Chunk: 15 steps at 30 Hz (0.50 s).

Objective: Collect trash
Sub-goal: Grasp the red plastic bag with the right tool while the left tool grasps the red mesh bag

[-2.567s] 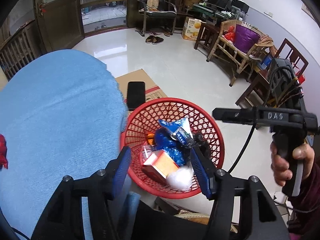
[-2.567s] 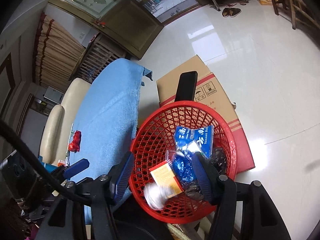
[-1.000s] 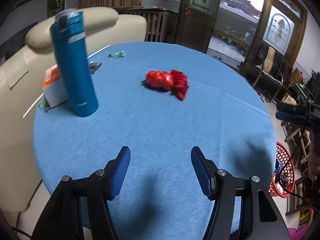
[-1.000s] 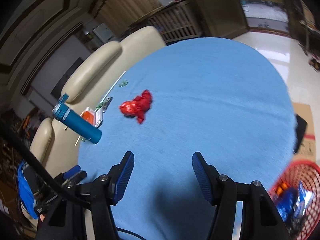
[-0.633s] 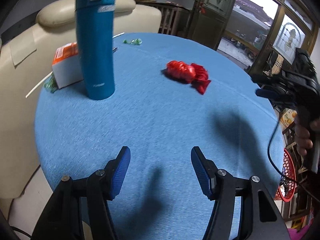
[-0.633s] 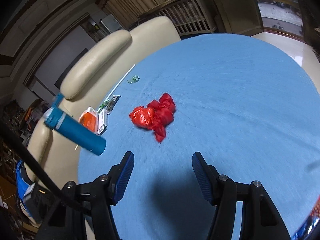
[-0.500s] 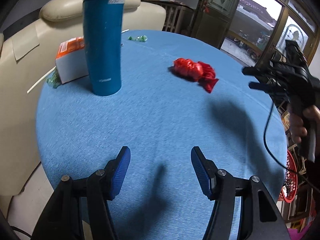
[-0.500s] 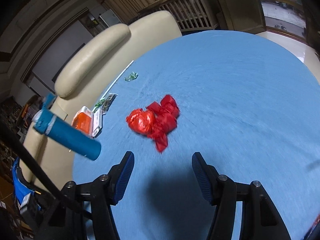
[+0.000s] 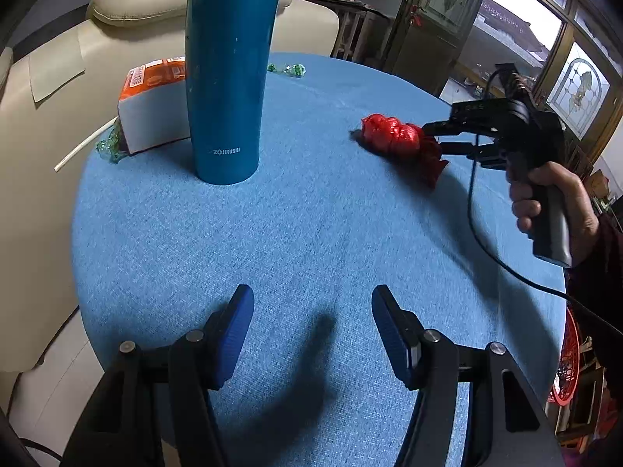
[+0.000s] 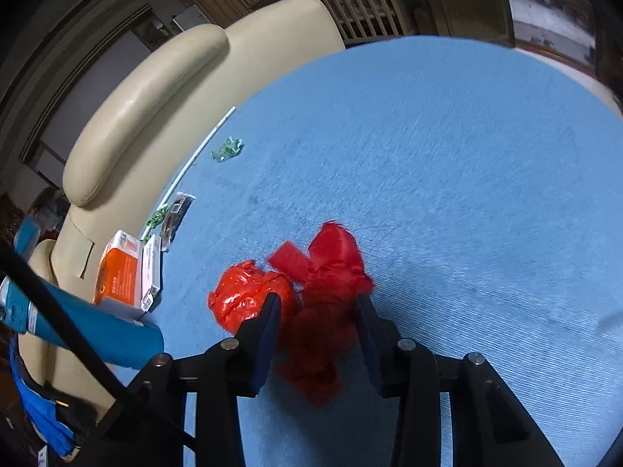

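A crumpled red plastic bag [image 9: 391, 136] [image 10: 335, 257] lies on the round blue tablecloth [image 9: 311, 214]. My right gripper [image 10: 317, 307] [image 9: 433, 138] has its jaws closing around the bag's near part, and red plastic fills the gap from pad to pad. A hand holds that gripper's handle at the right of the left wrist view. My left gripper [image 9: 311, 303] hovers open above bare cloth near the table's front, with nothing between its fingers. The red mesh trash basket [image 9: 568, 366] shows below the table's right edge.
A tall blue flask [image 9: 229, 78] [image 10: 97, 330] stands at the table's left, with an orange-and-white box [image 9: 152, 105] [image 10: 124, 272] behind it. Green candy wrappers [image 9: 288, 69] [image 10: 227, 150] and a white straw [image 10: 202, 148] lie near the far edge. A cream sofa [image 10: 155, 89] stands behind.
My right gripper has moved in over the red bag and narrowed its jaws around it. My left gripper has drifted closer to the flask and a little lower, still open.
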Available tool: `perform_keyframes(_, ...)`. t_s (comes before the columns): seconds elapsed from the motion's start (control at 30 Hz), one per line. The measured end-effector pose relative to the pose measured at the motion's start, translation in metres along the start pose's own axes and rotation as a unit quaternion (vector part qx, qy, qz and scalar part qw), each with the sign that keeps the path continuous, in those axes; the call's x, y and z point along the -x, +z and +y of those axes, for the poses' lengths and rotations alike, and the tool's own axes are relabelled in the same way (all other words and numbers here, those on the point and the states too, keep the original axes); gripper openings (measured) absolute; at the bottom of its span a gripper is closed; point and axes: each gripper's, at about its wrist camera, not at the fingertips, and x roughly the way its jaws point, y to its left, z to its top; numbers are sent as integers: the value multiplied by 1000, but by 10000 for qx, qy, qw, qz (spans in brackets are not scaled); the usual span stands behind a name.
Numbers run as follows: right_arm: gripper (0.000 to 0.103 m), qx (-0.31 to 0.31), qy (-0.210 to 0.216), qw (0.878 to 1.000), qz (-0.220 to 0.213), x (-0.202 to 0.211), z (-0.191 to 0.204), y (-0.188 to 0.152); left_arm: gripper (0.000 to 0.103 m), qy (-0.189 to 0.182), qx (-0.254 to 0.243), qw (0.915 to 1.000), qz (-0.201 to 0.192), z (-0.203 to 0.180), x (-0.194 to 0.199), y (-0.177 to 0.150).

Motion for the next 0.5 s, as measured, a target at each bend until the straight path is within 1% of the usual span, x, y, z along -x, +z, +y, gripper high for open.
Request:
perform_keyframes(0.03,43,25,-89,9999,40,-4,0,0,64,1,-6,10000,1,-1,1,0)
perform_keyframes(0.1,43,-17,-87,9999,93,-10,-1,0,64,-4,-18,10000,9,-3,0,1)
perform_keyframes(0.23,36,48,-58,9999,92,-13,-3,-3,64,1,-43,10000,26,-10,-2,6)
perform_keyframes(0.37,35,140,-67,9999,11,-8,-5,-7,64,0,-93,10000,27,-17,-2,10)
perform_keyframes(0.5,34,205,-82,9997,-77,8,-12,-17,64,-36,-172,9998,-1,-31,-5,25)
